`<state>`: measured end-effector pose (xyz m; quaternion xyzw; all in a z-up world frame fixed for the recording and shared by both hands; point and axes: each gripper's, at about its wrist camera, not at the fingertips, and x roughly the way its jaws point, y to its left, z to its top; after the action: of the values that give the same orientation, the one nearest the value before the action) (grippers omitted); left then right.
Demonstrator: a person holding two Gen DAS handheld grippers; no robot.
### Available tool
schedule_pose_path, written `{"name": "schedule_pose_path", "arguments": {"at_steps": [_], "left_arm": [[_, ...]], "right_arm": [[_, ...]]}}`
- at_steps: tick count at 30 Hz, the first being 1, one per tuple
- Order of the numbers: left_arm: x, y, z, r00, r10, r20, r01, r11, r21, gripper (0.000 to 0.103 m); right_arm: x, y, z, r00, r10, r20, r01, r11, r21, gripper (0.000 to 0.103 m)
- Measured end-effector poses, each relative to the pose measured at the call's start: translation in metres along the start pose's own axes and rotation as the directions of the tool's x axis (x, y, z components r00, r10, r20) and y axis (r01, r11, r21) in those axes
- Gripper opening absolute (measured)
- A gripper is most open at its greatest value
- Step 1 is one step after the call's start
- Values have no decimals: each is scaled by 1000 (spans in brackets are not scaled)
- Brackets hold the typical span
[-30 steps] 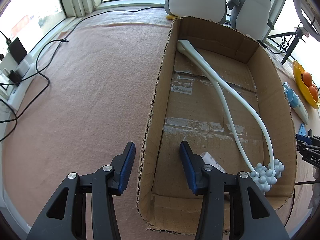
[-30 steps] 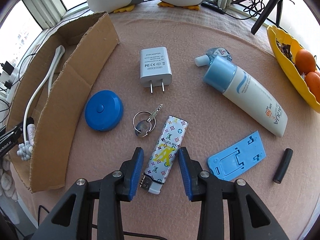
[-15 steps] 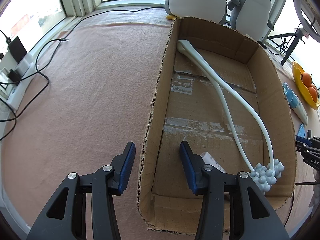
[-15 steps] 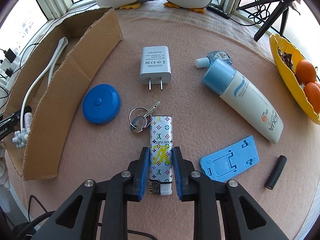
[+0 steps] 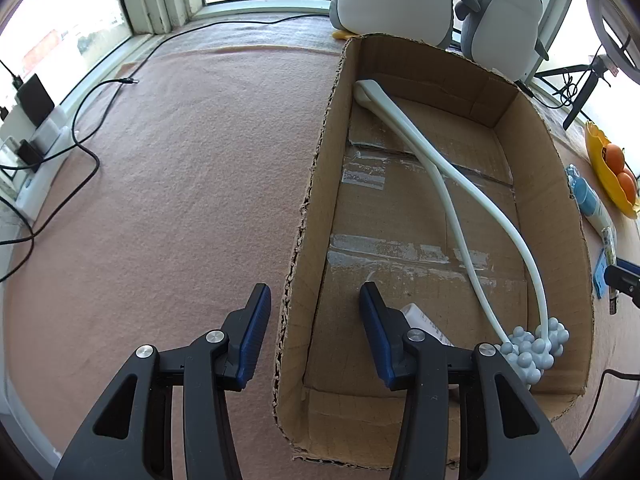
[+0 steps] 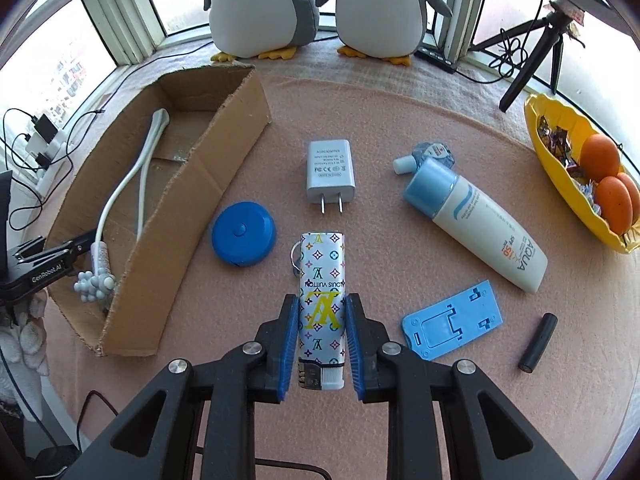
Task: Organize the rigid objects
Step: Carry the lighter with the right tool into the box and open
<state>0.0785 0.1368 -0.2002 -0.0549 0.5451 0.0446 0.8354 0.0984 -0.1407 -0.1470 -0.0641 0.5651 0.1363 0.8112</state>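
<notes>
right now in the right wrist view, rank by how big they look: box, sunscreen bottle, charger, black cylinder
1. box
2. sunscreen bottle
3. charger
4. black cylinder
The fisheye lens bends things near the picture's edges, but these gaps look too wide for that to change the order.

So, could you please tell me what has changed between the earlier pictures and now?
The right gripper closed on the patterned lighter, straightened it and has lifted it, so it now covers most of the key ring. The left gripper stayed straddling the cardboard box wall. The charger, blue tape measure, sunscreen tube and blue phone stand lie as before.
</notes>
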Motion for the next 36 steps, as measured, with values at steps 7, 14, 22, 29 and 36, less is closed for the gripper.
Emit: {"name": "schedule_pose_path", "arguments": {"at_steps": [7, 14, 22, 29, 36], "left_arm": [[0, 0, 0, 1000, 2, 2, -2, 1000, 3, 46], [0, 0, -1, 1000, -1, 2, 1, 1000, 3, 46], [0, 1, -1, 1000, -5, 3, 5, 1000, -2, 45], [0, 2, -1, 1000, -5, 4, 5, 1000, -3, 45], [0, 2, -1, 1000, -5, 4, 5, 1000, -2, 46]], "right_arm": [[-20, 25, 29, 995, 63, 78, -60, 997, -38, 21], [-17, 64, 51, 985, 133, 107, -126, 989, -73, 21], [-1, 100, 66, 983, 163, 85, -152, 981, -117, 21], [14, 116, 72, 983, 170, 64, -161, 979, -127, 21], [23, 122, 72, 984, 173, 50, -166, 977, -132, 21]]}}
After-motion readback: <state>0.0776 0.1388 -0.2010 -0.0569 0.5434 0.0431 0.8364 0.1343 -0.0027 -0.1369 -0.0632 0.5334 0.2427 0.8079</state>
